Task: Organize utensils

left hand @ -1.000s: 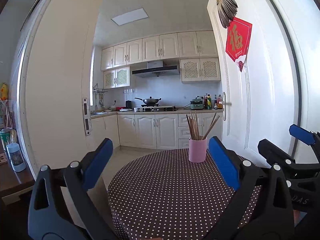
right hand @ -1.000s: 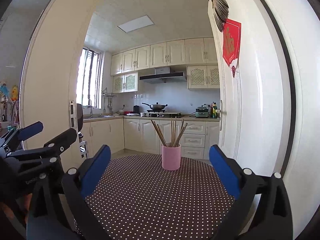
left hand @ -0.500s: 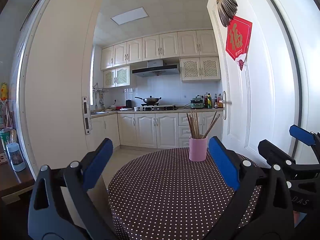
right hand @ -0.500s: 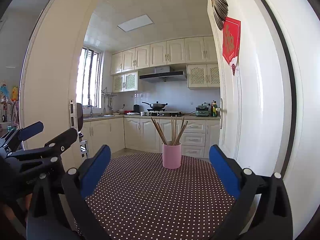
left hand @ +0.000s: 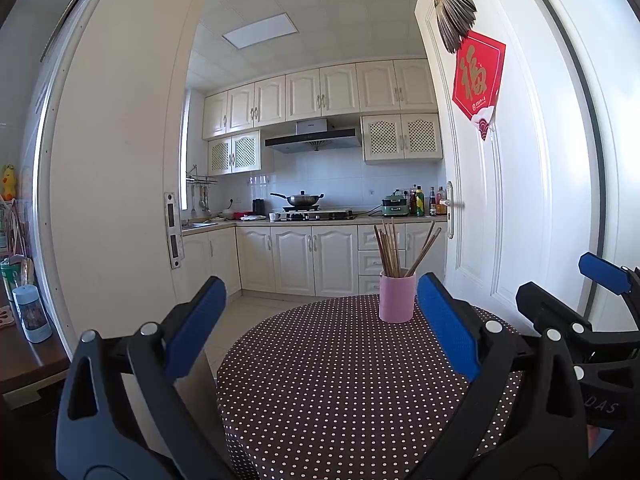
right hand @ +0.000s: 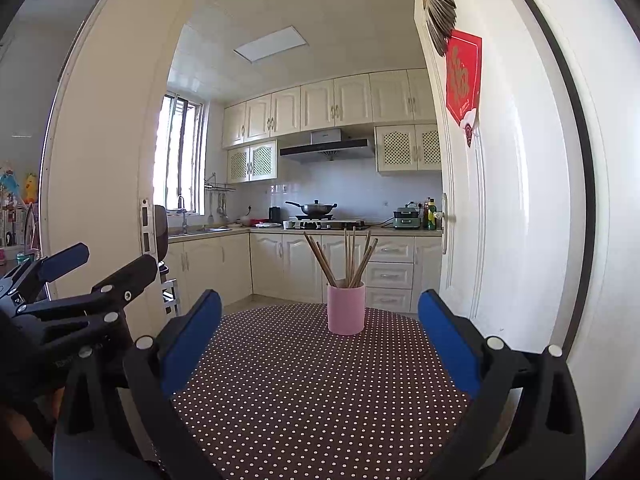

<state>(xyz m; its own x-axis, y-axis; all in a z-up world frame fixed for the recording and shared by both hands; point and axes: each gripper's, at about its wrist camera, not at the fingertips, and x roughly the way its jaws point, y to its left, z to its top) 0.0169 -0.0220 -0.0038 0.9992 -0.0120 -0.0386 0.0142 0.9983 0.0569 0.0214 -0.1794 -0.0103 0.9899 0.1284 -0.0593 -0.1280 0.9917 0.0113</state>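
pink cup (right hand: 346, 309) holding wooden chopsticks (right hand: 349, 257) stands upright at the far side of a round table (right hand: 312, 392) covered in dark polka-dot cloth. left gripper (left hand: 320, 328) and right gripper (right hand: 320, 338) hover side by side above the near edge, both with jaws spread wide and empty, well apart from the cup.

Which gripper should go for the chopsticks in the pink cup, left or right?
Right, probably. In its own view the pink cup sits nearly centred between the open jaws of the right gripper. From the left gripper, also open, the cup lies off toward its right finger. Chopsticks stand upright and unobstructed.
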